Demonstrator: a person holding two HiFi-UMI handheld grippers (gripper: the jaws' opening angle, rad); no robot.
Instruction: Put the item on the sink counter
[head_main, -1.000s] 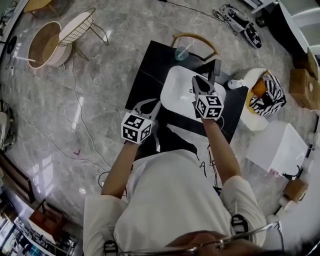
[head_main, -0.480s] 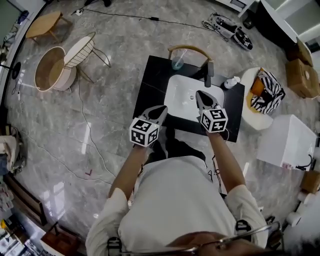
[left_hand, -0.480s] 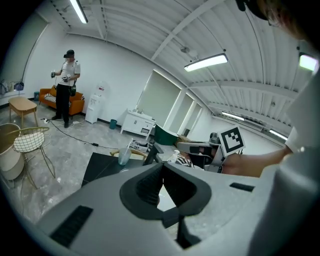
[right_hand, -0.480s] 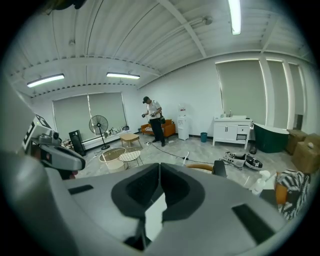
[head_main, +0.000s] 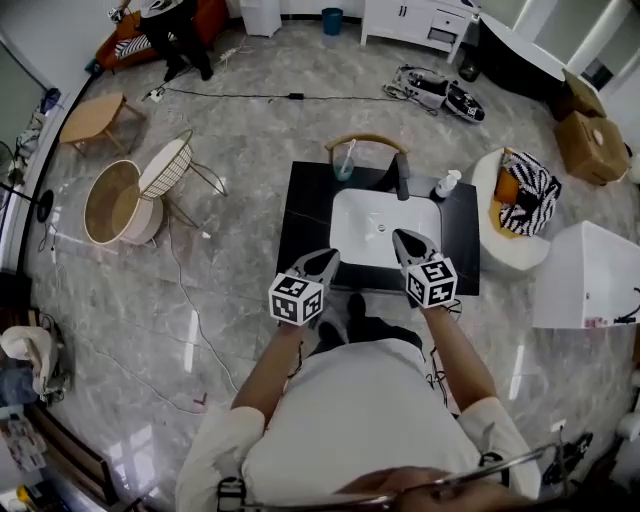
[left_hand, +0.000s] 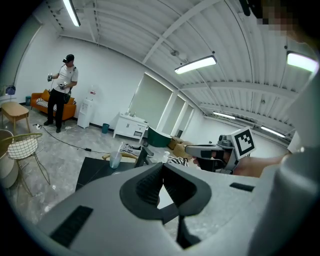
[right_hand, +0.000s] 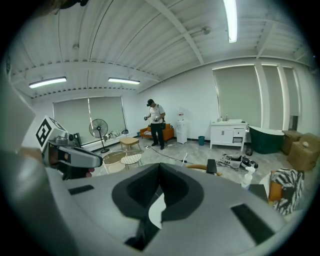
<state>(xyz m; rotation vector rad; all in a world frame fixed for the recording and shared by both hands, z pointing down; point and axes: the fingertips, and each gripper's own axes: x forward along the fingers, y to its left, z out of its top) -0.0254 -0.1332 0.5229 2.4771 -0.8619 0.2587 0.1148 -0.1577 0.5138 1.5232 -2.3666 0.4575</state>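
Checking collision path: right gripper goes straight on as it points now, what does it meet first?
Probably the white sink basin: the right gripper, jaws just closed on nothing, tilts down over its front rim. If it clears that, the faucet behind. Depth is unclear.

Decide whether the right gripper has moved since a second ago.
Yes. The right gripper has drawn back from the faucet to the near rim of the white basin, its jaws having just closed on nothing.
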